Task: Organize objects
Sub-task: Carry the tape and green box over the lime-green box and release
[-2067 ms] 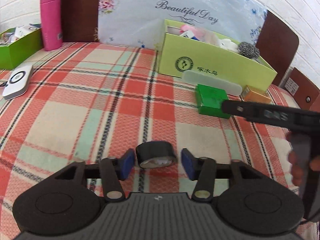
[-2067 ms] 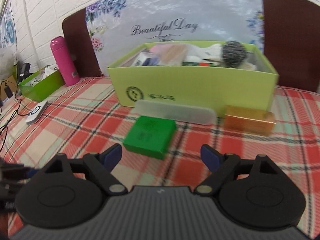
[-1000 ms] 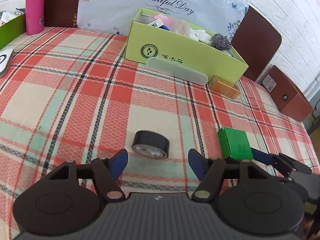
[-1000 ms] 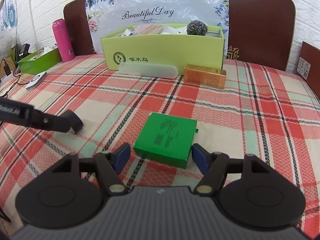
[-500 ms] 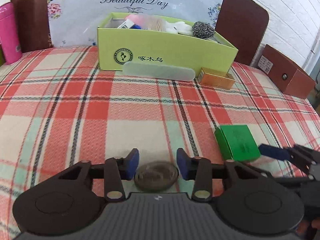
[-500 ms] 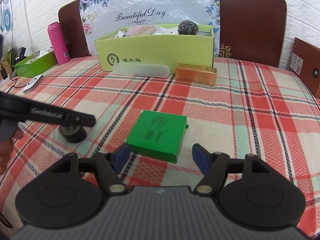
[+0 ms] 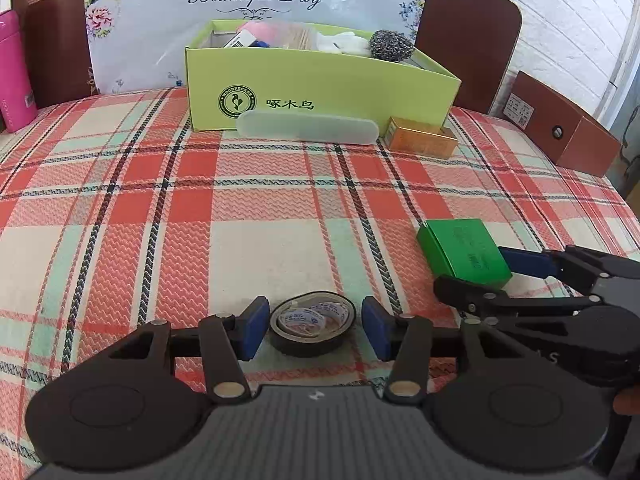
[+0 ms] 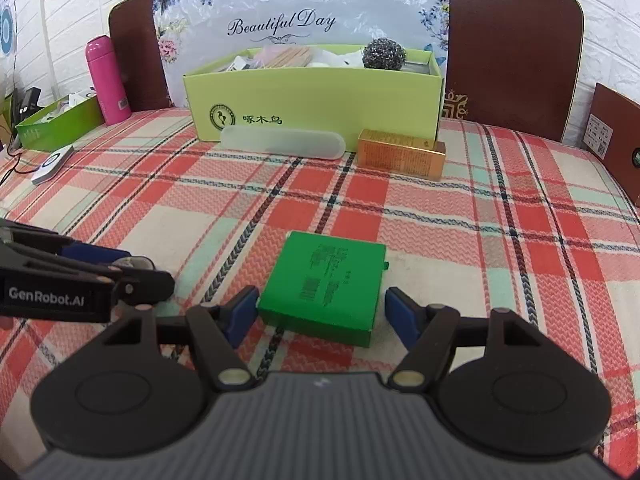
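A black tape roll [image 7: 312, 327] lies flat on the plaid tablecloth between the fingers of my left gripper [image 7: 313, 330], which is open with small gaps on both sides. A flat green box [image 8: 326, 285] lies between the fingers of my right gripper [image 8: 320, 318], which is open; its left pad is close to the box and its right pad stands apart. The green box [image 7: 464, 251] and the right gripper [image 7: 516, 276] also show in the left wrist view. The left gripper [image 8: 120, 270] shows at the left of the right wrist view.
A lime-green cardboard box [image 8: 320, 98] full of items stands at the back. A frosted plastic case [image 8: 282, 142] and a gold box [image 8: 400, 154] lie before it. A pink bottle [image 8: 107, 80], a green tray [image 8: 60, 122] and a white device [image 8: 52, 164] are far left. A brown box [image 7: 560, 132] is right.
The left gripper has opened wider around the tape roll. The right gripper has moved forward, so the green box now sits between its fingers.
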A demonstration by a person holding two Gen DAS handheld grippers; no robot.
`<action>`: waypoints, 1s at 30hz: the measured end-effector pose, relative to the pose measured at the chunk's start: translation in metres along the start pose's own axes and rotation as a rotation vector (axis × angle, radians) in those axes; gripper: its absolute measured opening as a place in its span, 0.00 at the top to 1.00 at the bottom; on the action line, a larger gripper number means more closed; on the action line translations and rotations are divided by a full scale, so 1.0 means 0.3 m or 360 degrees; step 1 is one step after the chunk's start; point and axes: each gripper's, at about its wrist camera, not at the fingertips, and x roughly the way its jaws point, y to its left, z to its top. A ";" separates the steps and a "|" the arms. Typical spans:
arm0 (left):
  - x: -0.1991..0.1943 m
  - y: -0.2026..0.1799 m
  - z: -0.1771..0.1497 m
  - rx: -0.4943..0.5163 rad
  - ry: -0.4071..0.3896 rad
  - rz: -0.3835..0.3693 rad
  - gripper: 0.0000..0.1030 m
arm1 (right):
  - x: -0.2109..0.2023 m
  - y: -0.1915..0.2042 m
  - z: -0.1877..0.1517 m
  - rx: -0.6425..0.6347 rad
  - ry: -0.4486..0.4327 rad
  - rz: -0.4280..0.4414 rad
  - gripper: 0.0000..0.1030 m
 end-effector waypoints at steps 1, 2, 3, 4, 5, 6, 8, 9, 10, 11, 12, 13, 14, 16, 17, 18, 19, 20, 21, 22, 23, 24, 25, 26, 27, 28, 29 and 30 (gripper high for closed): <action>-0.002 -0.002 -0.003 0.0011 0.0000 0.0002 0.48 | 0.001 0.001 -0.001 -0.0003 0.0001 0.0001 0.33; -0.003 -0.001 -0.007 0.0018 -0.0002 0.0005 0.48 | 0.004 0.000 -0.001 0.0002 0.0005 0.0001 0.33; -0.003 0.000 -0.008 0.0018 -0.0007 0.0004 0.48 | 0.007 -0.001 -0.001 0.0009 0.0010 -0.0004 0.33; -0.001 0.003 -0.009 0.0012 -0.0009 0.0003 0.48 | 0.011 -0.002 -0.001 0.0015 0.0012 -0.0011 0.33; 0.002 0.005 -0.009 0.0008 -0.0011 0.0000 0.49 | 0.014 -0.002 -0.001 0.0019 0.0013 -0.0014 0.33; 0.004 0.003 -0.009 0.0014 -0.0013 0.0000 0.50 | 0.015 -0.001 -0.001 0.0020 0.0011 -0.0017 0.33; 0.003 -0.002 -0.009 0.0042 -0.0021 0.0003 0.54 | 0.020 0.002 -0.002 0.0017 0.0003 -0.0024 0.33; 0.003 -0.003 -0.008 0.0043 -0.0021 0.0005 0.54 | 0.021 0.003 -0.005 0.0013 0.0000 -0.0027 0.36; 0.002 -0.001 -0.007 0.0035 -0.0022 0.0002 0.55 | 0.021 0.005 -0.006 0.0007 -0.0005 -0.0032 0.37; 0.002 0.001 -0.005 0.0025 -0.0021 -0.0005 0.55 | 0.020 0.008 -0.005 -0.0001 -0.0005 -0.0037 0.38; 0.000 0.003 -0.001 0.0013 -0.0021 -0.0013 0.55 | 0.017 0.010 -0.004 -0.0003 -0.0006 -0.0040 0.38; -0.003 0.005 0.004 0.0004 -0.0022 -0.0022 0.55 | 0.012 0.010 0.000 -0.0001 -0.0012 -0.0038 0.39; -0.012 0.007 0.014 -0.0001 -0.0034 -0.0033 0.55 | 0.002 0.009 0.006 0.0003 -0.0030 -0.0034 0.39; -0.031 0.008 0.045 0.0003 -0.0079 -0.0052 0.55 | -0.025 0.003 0.036 -0.0006 -0.0081 -0.0021 0.39; -0.043 0.009 0.071 0.0008 -0.0113 -0.0060 0.55 | -0.039 0.001 0.053 -0.0016 -0.0112 -0.0018 0.39; -0.054 0.009 0.099 0.0016 -0.0147 -0.0068 0.55 | -0.056 -0.003 0.083 -0.0029 -0.0155 -0.0015 0.39; -0.064 0.010 0.130 0.0021 -0.0183 -0.0073 0.55 | -0.068 -0.007 0.109 -0.0040 -0.0191 -0.0010 0.39; -0.073 0.013 0.164 0.0025 -0.0219 -0.0078 0.55 | -0.078 -0.012 0.137 -0.0047 -0.0227 -0.0004 0.39; -0.083 0.015 0.198 0.0025 -0.0254 -0.0084 0.55 | -0.085 -0.018 0.174 -0.0052 -0.0267 -0.0001 0.39; -0.092 0.018 0.235 0.0025 -0.0288 -0.0093 0.55 | -0.086 -0.022 0.206 -0.0057 -0.0294 0.0000 0.39; -0.099 0.020 0.275 0.0029 -0.0324 -0.0102 0.55 | -0.086 -0.026 0.238 -0.0058 -0.0321 0.0002 0.39; -0.107 0.021 0.314 0.0036 -0.0362 -0.0104 0.55 | -0.082 -0.029 0.278 -0.0059 -0.0356 0.0006 0.39; -0.114 0.021 0.351 0.0044 -0.0399 -0.0096 0.55 | -0.078 -0.033 0.308 -0.0065 -0.0387 0.0010 0.39; -0.122 0.019 0.392 0.0055 -0.0443 -0.0083 0.55 | -0.068 -0.036 0.344 -0.0072 -0.0422 0.0011 0.39; -0.124 0.018 0.432 0.0065 -0.0477 -0.0074 0.55 | -0.059 -0.037 0.375 -0.0084 -0.0452 0.0005 0.39; -0.122 0.019 0.475 0.0067 -0.0504 -0.0070 0.55 | -0.046 -0.038 0.404 -0.0101 -0.0479 -0.0004 0.39; -0.115 0.023 0.517 0.0063 -0.0522 -0.0070 0.55 | -0.031 -0.038 0.433 -0.0118 -0.0505 -0.0014 0.39; -0.106 0.027 0.554 0.0049 -0.0537 -0.0067 0.55 | -0.008 -0.037 0.469 -0.0136 -0.0533 -0.0028 0.39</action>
